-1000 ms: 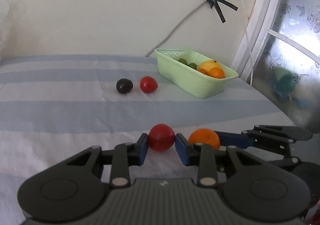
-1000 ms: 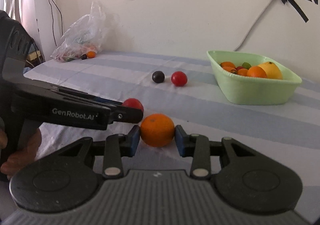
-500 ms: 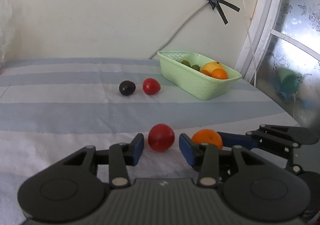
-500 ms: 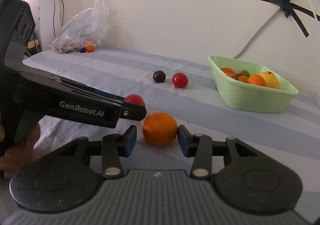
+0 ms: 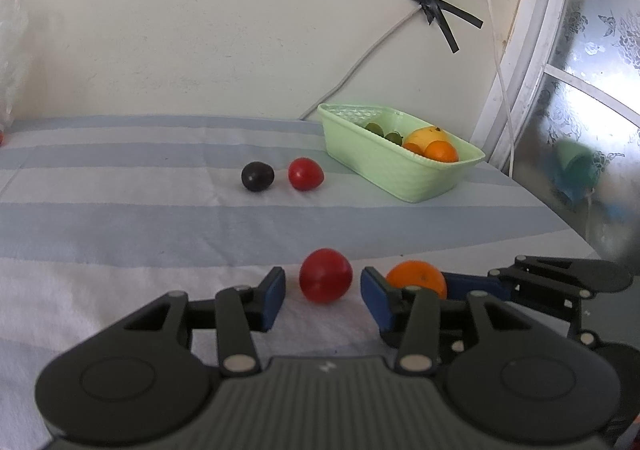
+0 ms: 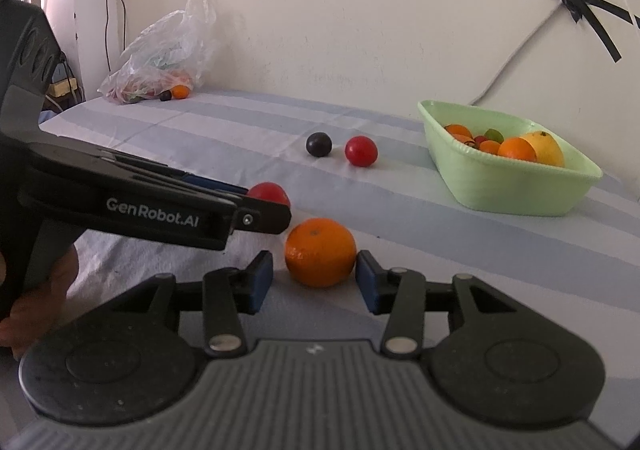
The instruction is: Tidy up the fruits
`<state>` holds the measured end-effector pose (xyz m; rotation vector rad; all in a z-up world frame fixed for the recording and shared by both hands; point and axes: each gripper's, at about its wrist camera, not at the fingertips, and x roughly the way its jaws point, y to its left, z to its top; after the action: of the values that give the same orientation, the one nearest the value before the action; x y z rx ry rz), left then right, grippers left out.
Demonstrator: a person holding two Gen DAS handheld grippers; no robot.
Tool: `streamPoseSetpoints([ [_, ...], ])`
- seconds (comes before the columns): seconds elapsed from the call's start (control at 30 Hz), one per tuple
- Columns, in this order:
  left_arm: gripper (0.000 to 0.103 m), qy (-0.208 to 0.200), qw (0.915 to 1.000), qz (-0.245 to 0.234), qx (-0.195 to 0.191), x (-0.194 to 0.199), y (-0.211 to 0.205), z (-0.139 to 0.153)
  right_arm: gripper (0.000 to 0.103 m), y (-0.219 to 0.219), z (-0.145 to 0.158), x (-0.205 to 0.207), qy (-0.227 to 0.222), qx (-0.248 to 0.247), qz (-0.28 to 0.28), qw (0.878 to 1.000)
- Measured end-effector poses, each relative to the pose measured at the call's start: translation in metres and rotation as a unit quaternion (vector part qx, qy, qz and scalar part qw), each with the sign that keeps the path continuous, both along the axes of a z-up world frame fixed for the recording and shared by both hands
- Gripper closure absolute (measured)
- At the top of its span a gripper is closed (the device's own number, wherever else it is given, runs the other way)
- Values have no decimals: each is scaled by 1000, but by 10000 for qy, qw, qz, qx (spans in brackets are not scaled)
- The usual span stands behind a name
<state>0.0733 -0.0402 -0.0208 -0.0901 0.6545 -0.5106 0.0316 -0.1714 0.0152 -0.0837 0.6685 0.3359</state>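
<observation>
Left wrist view: left gripper jaws opening, pads clear of red fruit sitting between them on striped cloth. Ahead: one dark fruit, one more red fruit; green basket ahead-right, part filled.

Right wrist view: right gripper jaws apart around one orange, right pad just beside or touching it, left pad clear.

Judgement: step in hand appears to be grasping. Next move calls for firm closure on each fruit, then carry to basket.
</observation>
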Motion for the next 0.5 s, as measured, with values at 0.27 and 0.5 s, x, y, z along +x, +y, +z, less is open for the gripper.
streamPoseSetpoints([
  [0.27, 60, -31, 10000, -29, -48, -1, 2, 0, 53, -2, -1, 1, 30, 60, 3, 10000],
  [0.5, 59, -133, 9998, -119, -38, -4, 1, 2, 53, -1, -1, 1, 31, 62, 3, 10000],
])
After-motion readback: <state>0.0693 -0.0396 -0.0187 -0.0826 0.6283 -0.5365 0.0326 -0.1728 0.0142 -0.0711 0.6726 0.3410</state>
